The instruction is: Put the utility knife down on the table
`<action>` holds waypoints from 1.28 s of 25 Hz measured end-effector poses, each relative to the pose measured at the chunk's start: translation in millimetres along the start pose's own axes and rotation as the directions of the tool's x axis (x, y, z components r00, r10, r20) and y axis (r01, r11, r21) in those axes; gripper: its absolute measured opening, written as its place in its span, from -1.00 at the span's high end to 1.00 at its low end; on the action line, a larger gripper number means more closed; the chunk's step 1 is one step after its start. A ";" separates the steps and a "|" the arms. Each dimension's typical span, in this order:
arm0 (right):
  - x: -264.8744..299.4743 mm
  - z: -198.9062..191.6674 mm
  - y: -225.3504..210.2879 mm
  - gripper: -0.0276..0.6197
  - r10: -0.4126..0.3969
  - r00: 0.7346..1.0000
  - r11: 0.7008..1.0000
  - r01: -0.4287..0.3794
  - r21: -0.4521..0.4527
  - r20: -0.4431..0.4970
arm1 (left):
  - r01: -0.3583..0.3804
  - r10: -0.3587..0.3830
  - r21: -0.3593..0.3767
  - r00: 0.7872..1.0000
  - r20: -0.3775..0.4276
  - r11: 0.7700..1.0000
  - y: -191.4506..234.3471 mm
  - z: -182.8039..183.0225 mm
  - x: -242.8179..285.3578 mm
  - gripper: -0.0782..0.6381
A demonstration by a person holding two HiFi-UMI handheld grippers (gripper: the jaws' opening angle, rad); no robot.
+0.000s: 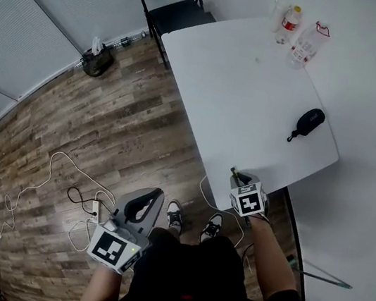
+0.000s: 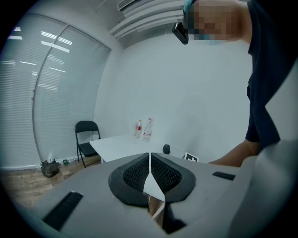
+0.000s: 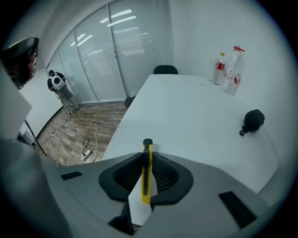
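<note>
Two tools show. Lower left, the left tool (image 1: 141, 208) hangs off the table (image 1: 239, 98), pressed together on nothing. Rightward, the right tool (image 1: 241, 182) pinches the yellow utility knife (image 3: 146, 173) above the table's near corner. It should be laid flat well inside the edge before being let go.

Right gripper (image 1: 241, 180) holds the utility knife (image 1: 235, 173) at the tabletop's (image 1: 242, 84) six-o'clock edge, left gripper (image 1: 150, 198) at seven o'clock.
</note>
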State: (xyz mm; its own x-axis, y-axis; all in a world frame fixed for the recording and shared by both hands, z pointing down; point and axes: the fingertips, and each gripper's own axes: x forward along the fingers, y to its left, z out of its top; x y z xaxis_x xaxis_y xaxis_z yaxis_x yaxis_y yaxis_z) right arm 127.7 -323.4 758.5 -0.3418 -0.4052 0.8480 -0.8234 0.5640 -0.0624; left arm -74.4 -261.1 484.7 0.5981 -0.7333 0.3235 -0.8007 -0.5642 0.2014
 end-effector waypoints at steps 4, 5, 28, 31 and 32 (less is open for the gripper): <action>3.1 -6.2 0.9 0.68 0.007 0.999 1.000 -0.007 0.008 -0.034 | 0.006 -0.006 -0.014 1.000 -0.009 1.000 1.8 -6.3 2.1 0.70; 3.7 -7.0 0.8 0.68 0.004 0.999 1.000 -0.004 0.004 -0.040 | 0.012 -0.012 -0.014 1.000 0.001 1.000 1.8 -5.2 2.7 0.70; -158.5 86.3 12.6 0.77 -0.028 0.893 0.989 -0.041 0.144 0.449 | 0.106 -0.108 0.088 0.994 0.015 0.990 -33.9 26.7 -1.8 0.70; -214.3 111.8 13.2 0.81 -0.061 0.804 0.989 -0.034 0.147 0.592 | 0.117 -0.122 0.097 0.991 0.056 0.988 -43.0 36.5 -1.1 0.70; -233.2 118.8 12.1 0.82 -0.079 0.768 0.988 -0.023 0.150 0.636 | 0.124 -0.130 0.101 0.990 0.062 0.987 -47.2 41.1 -1.2 0.70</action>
State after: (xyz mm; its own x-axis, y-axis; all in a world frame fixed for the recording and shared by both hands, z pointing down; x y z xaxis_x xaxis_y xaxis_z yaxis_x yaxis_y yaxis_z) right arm 143.7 -307.6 497.4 -0.4857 -0.8128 0.3216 -0.8739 0.4587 -0.1606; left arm -35.9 -249.2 436.8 0.6984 -0.6756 0.2363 -0.7129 -0.6862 0.1450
